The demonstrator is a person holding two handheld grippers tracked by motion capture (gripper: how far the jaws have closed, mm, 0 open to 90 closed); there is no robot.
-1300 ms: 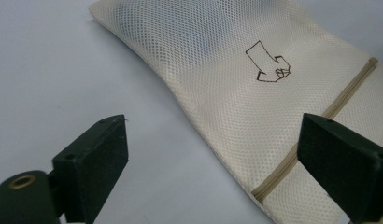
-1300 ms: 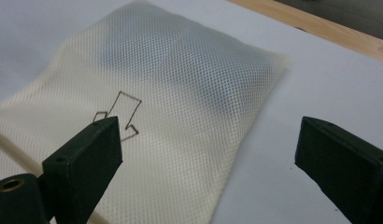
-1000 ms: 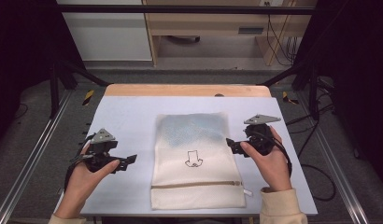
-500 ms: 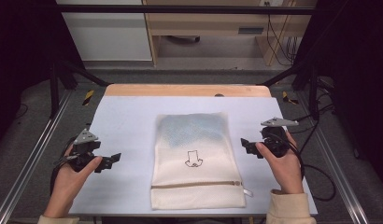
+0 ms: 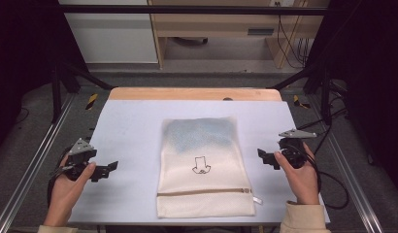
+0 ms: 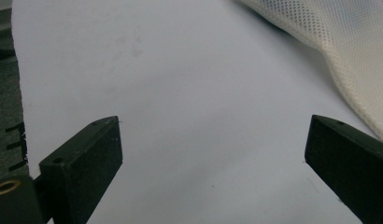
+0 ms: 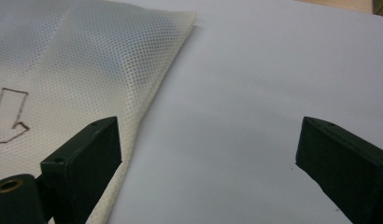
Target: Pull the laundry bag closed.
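With both hands drawn back toward the tabletop's edges, the left gripper (image 5: 106,169) now sits well apart from the mesh laundry bag (image 5: 202,165), out at about 9 o'clock, while the right gripper (image 5: 264,158) has retreated to about 3 o'clock, just beside the bag's edge. A second ago both hovered closer in. Each gripper's jaws stand wide and hold nothing. The bag lies flat at the middle of the white tabletop (image 5: 134,121), zipper (image 5: 204,192) shut at its near end, something bluish faintly showing through the far half. The withdrawal suggests work on the bag is done.
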